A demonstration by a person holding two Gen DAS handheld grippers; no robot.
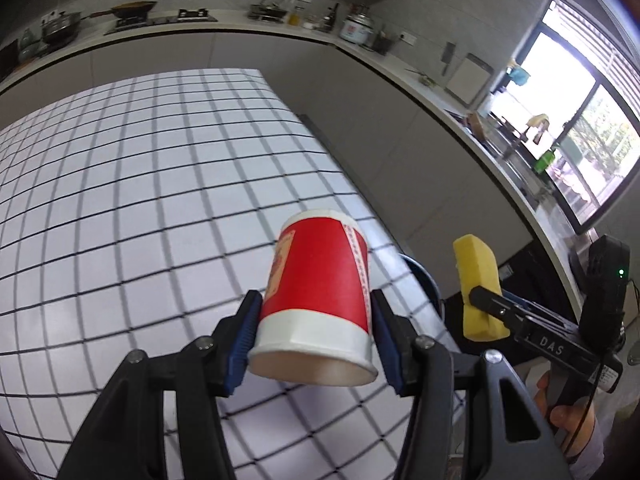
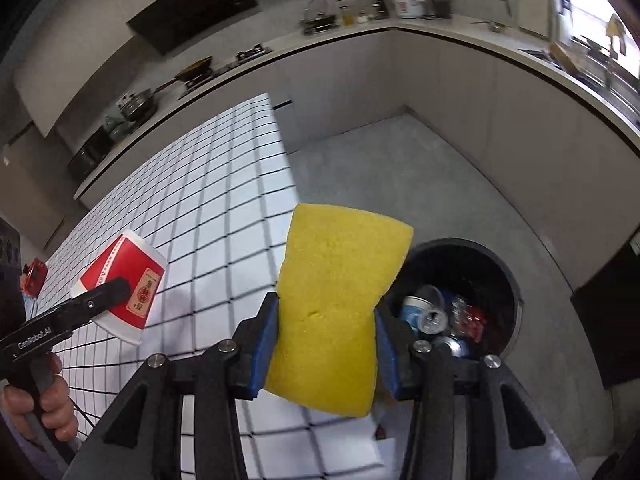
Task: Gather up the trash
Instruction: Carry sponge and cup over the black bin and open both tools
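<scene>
My left gripper [image 1: 314, 332] is shut on a red and white paper cup [image 1: 320, 292], held above the checked table near its right edge with its mouth towards me. The cup also shows in the right wrist view [image 2: 124, 288]. My right gripper [image 2: 326, 340] is shut on a yellow sponge [image 2: 340, 304], held just beyond the table's edge, beside and above a round black trash bin [image 2: 508, 268] on the floor. The bin holds cans and crumpled wrappers [image 2: 440, 316]. The sponge also shows in the left wrist view [image 1: 478, 280].
The table has a white cloth with a black grid [image 1: 140, 200]. A small red item [image 2: 34, 276] lies at its far left edge. Grey cabinets and a counter with pots and a cooker [image 1: 356, 26] run around the room. The floor [image 2: 400, 180] is grey concrete.
</scene>
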